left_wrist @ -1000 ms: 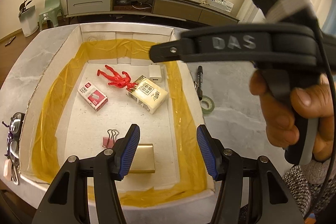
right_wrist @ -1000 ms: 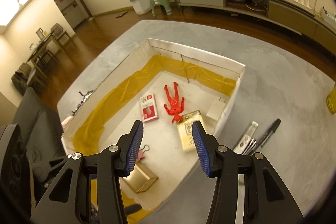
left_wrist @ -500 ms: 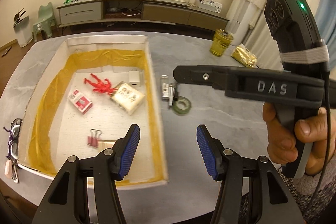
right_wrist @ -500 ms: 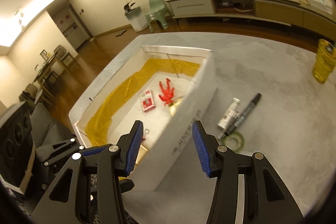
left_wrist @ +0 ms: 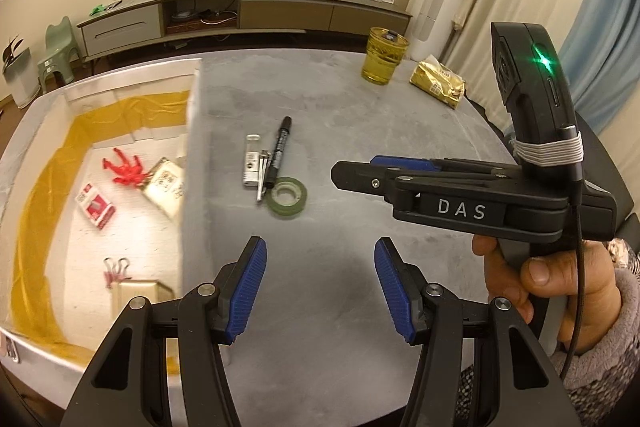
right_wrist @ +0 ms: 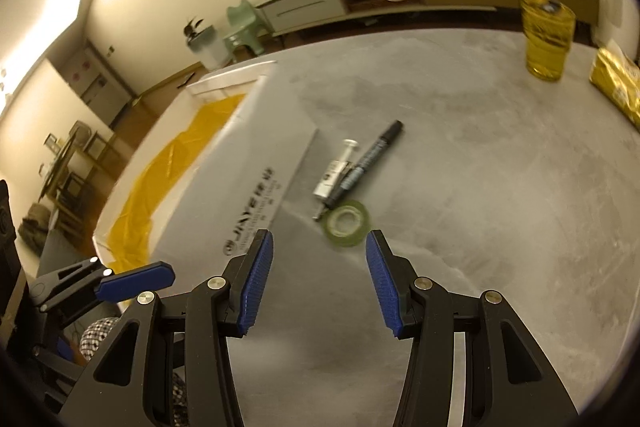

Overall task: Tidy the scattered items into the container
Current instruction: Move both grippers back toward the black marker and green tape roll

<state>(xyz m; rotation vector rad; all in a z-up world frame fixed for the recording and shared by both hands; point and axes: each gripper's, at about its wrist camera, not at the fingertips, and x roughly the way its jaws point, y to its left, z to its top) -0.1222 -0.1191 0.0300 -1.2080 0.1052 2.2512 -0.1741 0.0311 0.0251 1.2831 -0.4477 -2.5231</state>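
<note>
So, going left to right: the white cardboard box [left_wrist: 188,131] with yellow tape lining its inside sits on the left of the grey marble surface [left_wrist: 360,131], and it already has a decent haul in it: a red toy figure [left_wrist: 126,169], a small red-and-white pack [left_wrist: 95,206], a cream packet with a QR code [left_wrist: 163,187], pink binder clips [left_wrist: 114,269] and a gold-coloured box [left_wrist: 138,297]. Just right of the box wall there's a little cluster not yet tidied: a small white tube [right_wrist: 338,169], a thin metal thing I can't really identify lying beside it, a black marker [right_wrist: 366,161], and a green tape roll [right_wrist: 346,222] touching the near end of the marker. Those look like what's left to go in, so I'd call the job somewhat past halfway. Further right and back there's a yellow glass [right_wrist: 546,37] and a gold foil packet [left_wrist: 438,87], and I honestly can't tell if those count as clutter or not. The left gripper [left_wrist: 320,283] hangs over bare surface with its jaws wide apart and nothing in them. The right gripper [right_wrist: 319,281] is likewise spread and empty, and it's lined up right behind the tape roll, so my guess is that's the next pick.
</note>
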